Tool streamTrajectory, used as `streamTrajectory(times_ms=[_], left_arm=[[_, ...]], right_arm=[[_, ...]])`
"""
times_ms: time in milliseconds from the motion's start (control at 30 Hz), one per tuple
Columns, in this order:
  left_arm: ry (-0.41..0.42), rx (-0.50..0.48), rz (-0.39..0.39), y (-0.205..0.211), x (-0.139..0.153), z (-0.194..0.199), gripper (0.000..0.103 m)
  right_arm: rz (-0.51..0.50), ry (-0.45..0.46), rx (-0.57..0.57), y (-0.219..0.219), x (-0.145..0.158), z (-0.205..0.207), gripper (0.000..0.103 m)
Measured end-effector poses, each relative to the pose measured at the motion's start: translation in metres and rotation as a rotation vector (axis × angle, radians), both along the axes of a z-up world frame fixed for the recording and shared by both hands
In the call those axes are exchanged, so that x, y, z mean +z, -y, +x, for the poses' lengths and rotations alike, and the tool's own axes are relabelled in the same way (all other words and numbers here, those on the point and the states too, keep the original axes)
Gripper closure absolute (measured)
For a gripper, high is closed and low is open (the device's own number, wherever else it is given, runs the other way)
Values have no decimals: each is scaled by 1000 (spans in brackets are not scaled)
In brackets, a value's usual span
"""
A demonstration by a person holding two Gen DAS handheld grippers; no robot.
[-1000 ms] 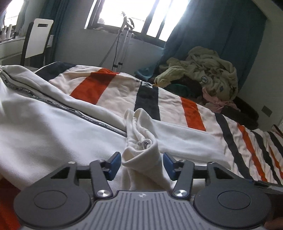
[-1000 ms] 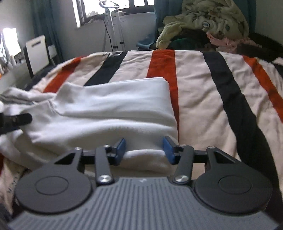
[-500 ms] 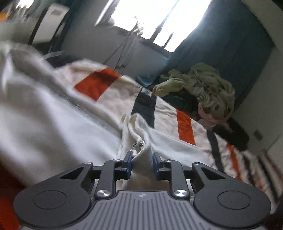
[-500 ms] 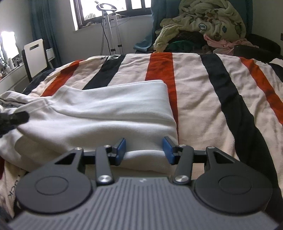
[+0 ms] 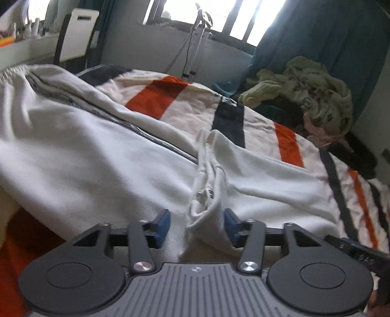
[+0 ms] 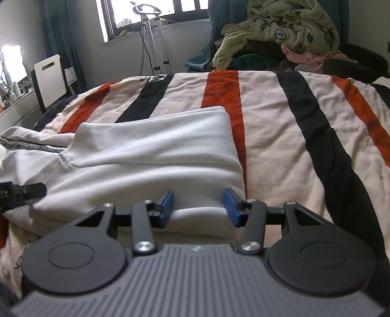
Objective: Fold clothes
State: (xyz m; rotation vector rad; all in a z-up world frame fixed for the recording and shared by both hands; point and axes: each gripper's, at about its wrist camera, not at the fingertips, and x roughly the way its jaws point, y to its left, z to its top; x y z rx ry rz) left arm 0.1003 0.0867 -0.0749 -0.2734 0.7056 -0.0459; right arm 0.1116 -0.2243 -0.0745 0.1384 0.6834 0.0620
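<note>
Striped fleecy bedspread, ribbed white garment

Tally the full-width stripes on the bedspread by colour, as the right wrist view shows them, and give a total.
On the bedspread, right wrist view:
Orange stripes: 3
Black stripes: 2
Total: 5
A dark patch at the far right edge is too cut off to count.

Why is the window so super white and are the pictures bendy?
Left wrist view: the window is blown out to pure white by daylight, and the white garment looks slightly soft. Right wrist view: the fisheye lens bends the striped blanket and darkens the corners; its window glares less.
</note>
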Motion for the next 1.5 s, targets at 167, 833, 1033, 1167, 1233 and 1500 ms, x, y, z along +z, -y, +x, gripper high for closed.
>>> streamTrajectory(times_ms=[167, 833, 1033, 1167, 1233, 1500], left_arm=[[7, 9, -23, -4, 9, -10, 26], [-94, 725, -567, -238, -18, -29, 13], [30, 807, -612, -257, -30, -20, 26], [87, 847, -573, -267, -32, -17, 41], [107, 865, -550, -271, -33, -15, 51], [137, 862, -422, -273, -29, 0, 68]], right_arm=[[5, -2, -2, 1, 1, 0, 54], [3, 1, 2, 1, 1, -3, 53], [1, 2, -13, -1, 2, -3, 53], [0, 2, -21, -1, 1, -3, 54], [-6, 2, -22, -2, 1, -2, 54], [-24, 12, -26, -3, 4, -4, 55]])
